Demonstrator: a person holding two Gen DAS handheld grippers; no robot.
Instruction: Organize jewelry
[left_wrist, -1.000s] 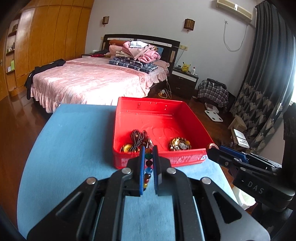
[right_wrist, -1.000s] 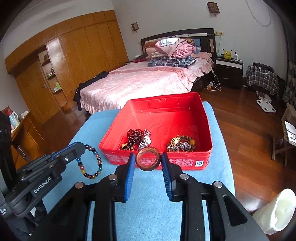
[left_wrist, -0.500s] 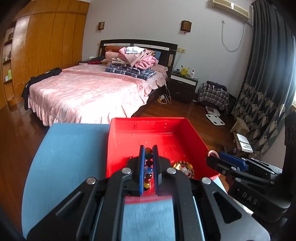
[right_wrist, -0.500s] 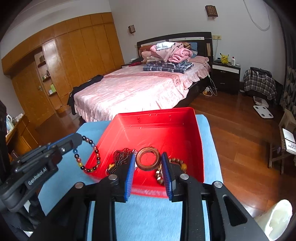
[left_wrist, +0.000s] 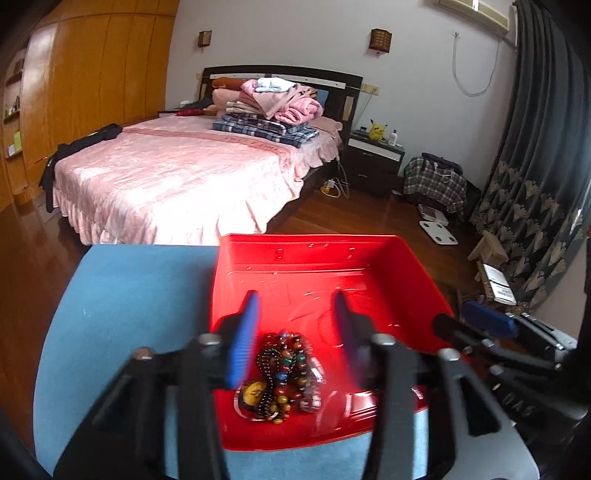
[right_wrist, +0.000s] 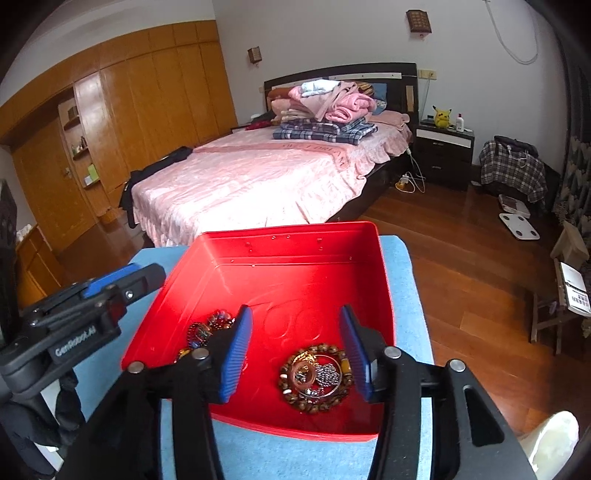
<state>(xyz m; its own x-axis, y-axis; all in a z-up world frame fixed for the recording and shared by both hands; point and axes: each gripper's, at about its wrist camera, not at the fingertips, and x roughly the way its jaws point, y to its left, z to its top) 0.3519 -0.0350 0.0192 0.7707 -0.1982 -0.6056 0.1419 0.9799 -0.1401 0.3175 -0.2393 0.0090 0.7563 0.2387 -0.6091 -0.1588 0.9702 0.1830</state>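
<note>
The left gripper (left_wrist: 295, 321) has its jaws wide apart and holds nothing. Right under it, a bead bracelet (left_wrist: 282, 373) lies on a dark pile of beads in the red tray (left_wrist: 314, 247). The right gripper (right_wrist: 295, 334) has its jaws wide apart too (nothing between them). Below it, a brown ring (right_wrist: 303, 373) sits on another heap of bracelets (right_wrist: 316, 376) in the tray. The tray rests on a blue desk (left_wrist: 129, 291). A pink bed (right_wrist: 258, 177) is behind.

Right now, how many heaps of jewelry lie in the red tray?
2. One heap lies below the open left gripper, and one heap below the open right gripper, both near the front wall of the tray. The fingers may hide single pieces.
</note>
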